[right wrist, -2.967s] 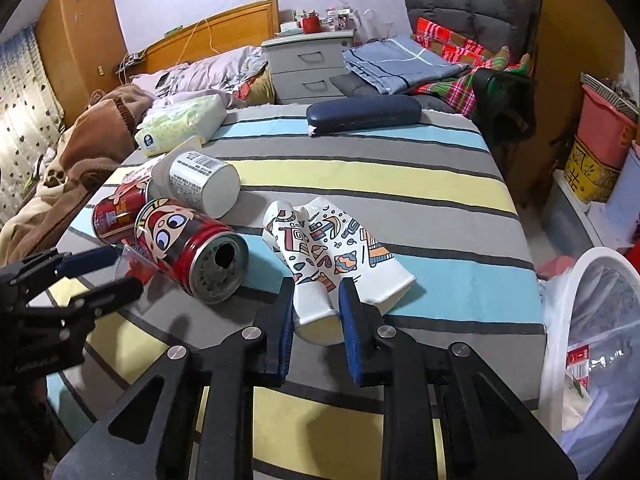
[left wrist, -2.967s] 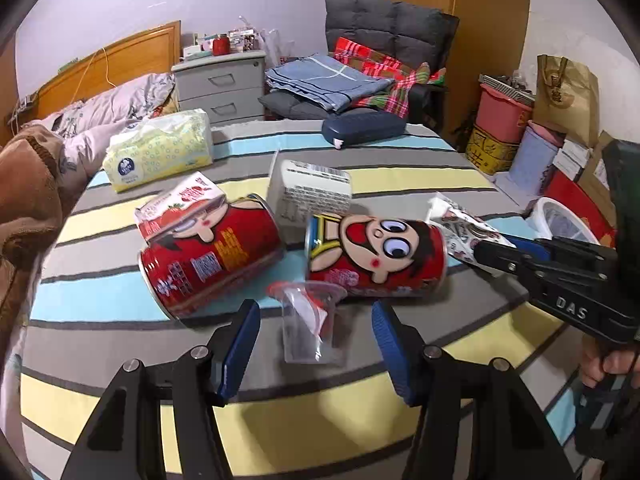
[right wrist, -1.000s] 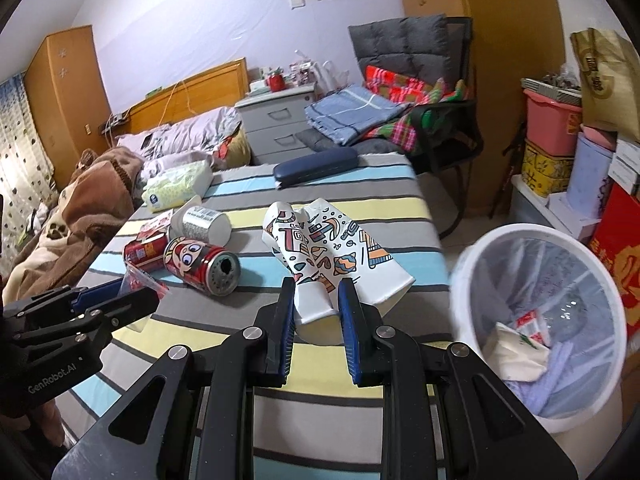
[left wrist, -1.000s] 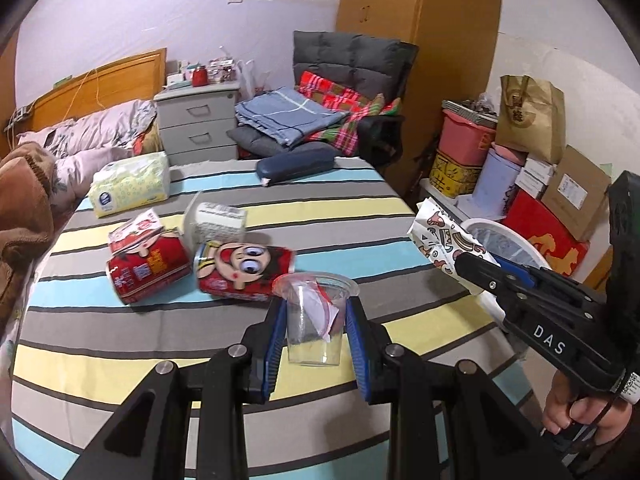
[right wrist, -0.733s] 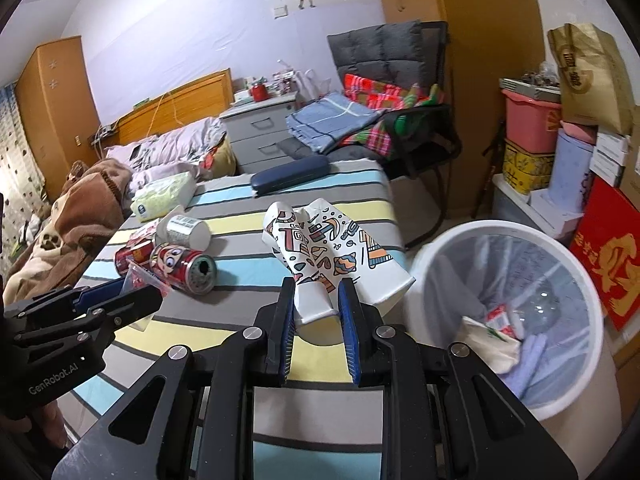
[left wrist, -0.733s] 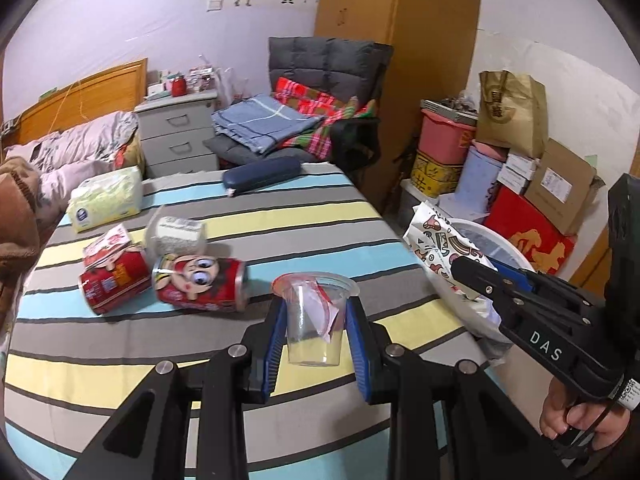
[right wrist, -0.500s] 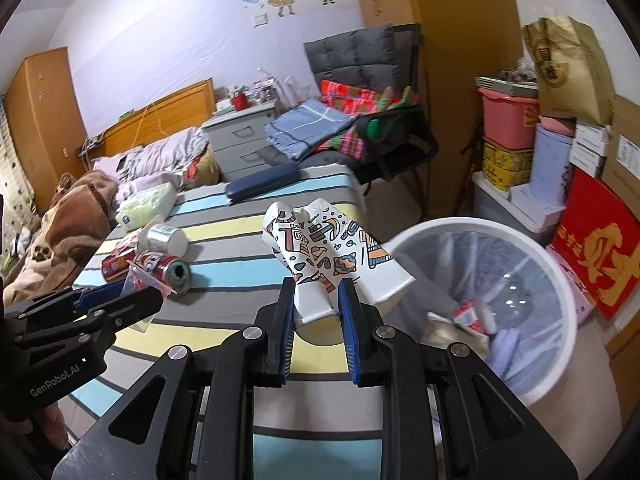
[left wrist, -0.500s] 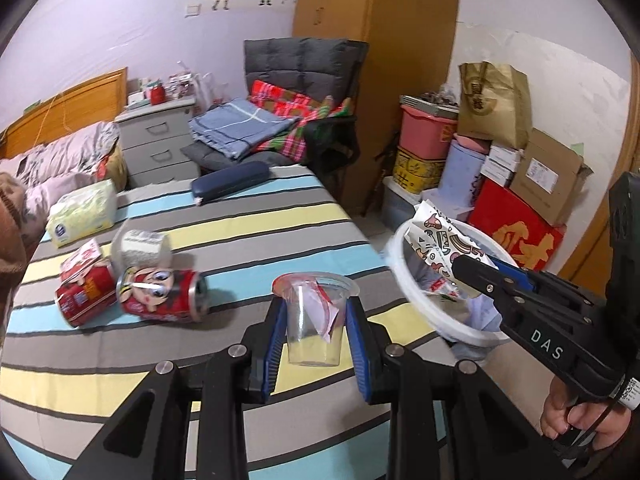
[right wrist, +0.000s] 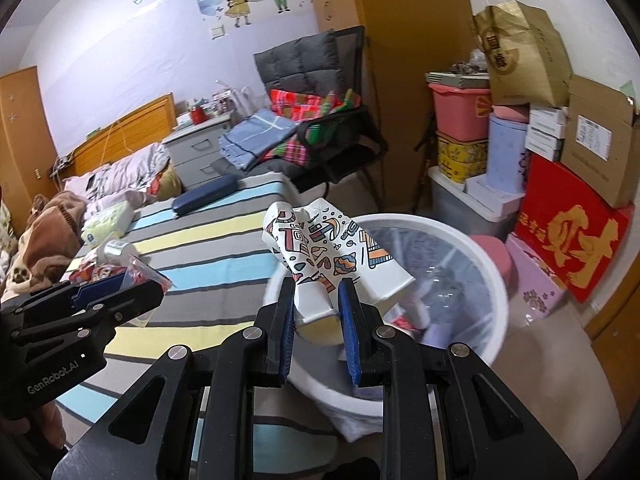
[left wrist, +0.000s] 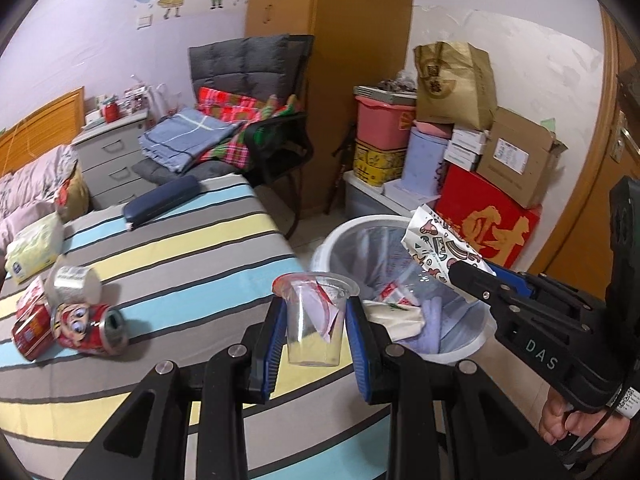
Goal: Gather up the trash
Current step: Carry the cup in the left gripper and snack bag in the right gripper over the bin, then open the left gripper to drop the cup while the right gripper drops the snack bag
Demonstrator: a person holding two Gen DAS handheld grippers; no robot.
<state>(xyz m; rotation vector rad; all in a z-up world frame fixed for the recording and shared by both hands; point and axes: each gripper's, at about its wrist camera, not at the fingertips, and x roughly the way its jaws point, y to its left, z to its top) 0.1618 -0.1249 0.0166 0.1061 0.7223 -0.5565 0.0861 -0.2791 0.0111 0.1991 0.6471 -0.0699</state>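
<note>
Presently, the left gripper (left wrist: 316, 332) is clamped on a clear plastic cup (left wrist: 314, 320) with a red-and-white wrapper inside; the blue pads press both sides of the cup, which is upright and held above the edge of the striped tablecloth (left wrist: 180, 248). The right gripper (right wrist: 318, 316) is closed on a crushed white paper cup with colourful cartoon print (right wrist: 332, 260), held over the near rim of the round white waste bin lined with a clear bag (right wrist: 472, 248). The bin stands on the floor just beside the table and already contains paper and wrapper scraps. Remaining on the cloth, well apart from both grippers: a red drink can with a cartoon face (left wrist: 90, 330) lying on its side, a second red can (left wrist: 30, 328) touching it, a white cylindrical container (left wrist: 74, 282) behind them, a pale tissue pack (left wrist: 34, 246), and a dark blue case (left wrist: 162, 200).
</note>
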